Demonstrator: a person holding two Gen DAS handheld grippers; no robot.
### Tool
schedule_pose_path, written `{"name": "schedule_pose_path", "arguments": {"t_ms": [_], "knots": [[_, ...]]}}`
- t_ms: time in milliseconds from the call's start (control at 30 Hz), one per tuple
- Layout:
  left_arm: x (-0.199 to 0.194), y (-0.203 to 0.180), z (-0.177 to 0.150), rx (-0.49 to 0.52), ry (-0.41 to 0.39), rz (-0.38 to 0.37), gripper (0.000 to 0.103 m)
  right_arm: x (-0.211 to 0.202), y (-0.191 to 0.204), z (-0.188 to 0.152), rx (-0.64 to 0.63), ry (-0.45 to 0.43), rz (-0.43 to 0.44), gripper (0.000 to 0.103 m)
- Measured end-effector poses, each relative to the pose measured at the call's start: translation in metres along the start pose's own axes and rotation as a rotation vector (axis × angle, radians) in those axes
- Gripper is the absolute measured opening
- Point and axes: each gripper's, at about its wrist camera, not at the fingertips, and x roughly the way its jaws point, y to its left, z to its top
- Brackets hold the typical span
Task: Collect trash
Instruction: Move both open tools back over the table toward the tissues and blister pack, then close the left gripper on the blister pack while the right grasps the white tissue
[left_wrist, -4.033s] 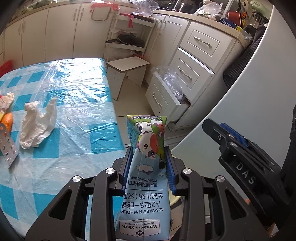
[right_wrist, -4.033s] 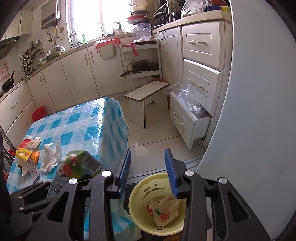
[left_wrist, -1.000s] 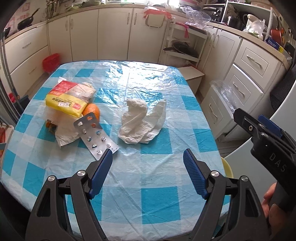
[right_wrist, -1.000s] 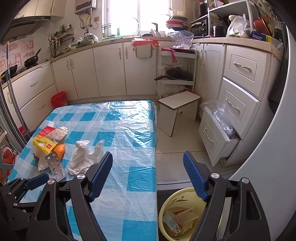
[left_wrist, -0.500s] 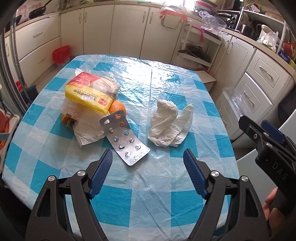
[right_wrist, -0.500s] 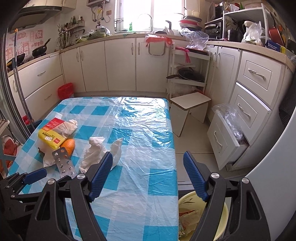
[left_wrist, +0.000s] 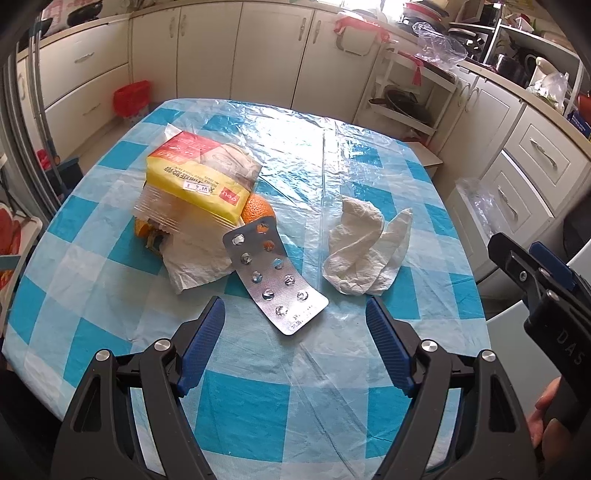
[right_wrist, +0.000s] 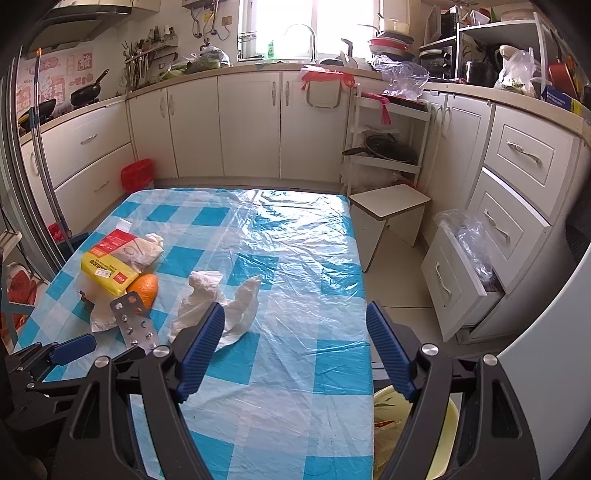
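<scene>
Hovering my left tool (left_wrist: 293, 321) over the table (left_wrist: 258, 406) with its jaws wide and empty, I've lined it up on the blister pack (left_wrist: 275, 273), the trash nearest me. The tissue (left_wrist: 364, 251) lies just right of the pack, the yellow packet (left_wrist: 195, 177) behind it. My right tool (right_wrist: 295, 339) hangs open too (nothing in it), nearer the bin (right_wrist: 443, 443).

Home kitchen, cream cabinets (right_wrist: 251, 122), sink tap (right_wrist: 301, 37), hanging pans (right_wrist: 86, 92)
</scene>
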Motion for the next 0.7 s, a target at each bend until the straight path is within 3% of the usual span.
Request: {"name": "schedule_pose_path", "arguments": {"t_ms": [700], "knots": [[0.037, 0.027, 0.009, -0.032, 0.029, 0.070, 0.075, 0.030, 0.007, -0.001, 0.009, 0.091, 0.033, 0.076]]}}
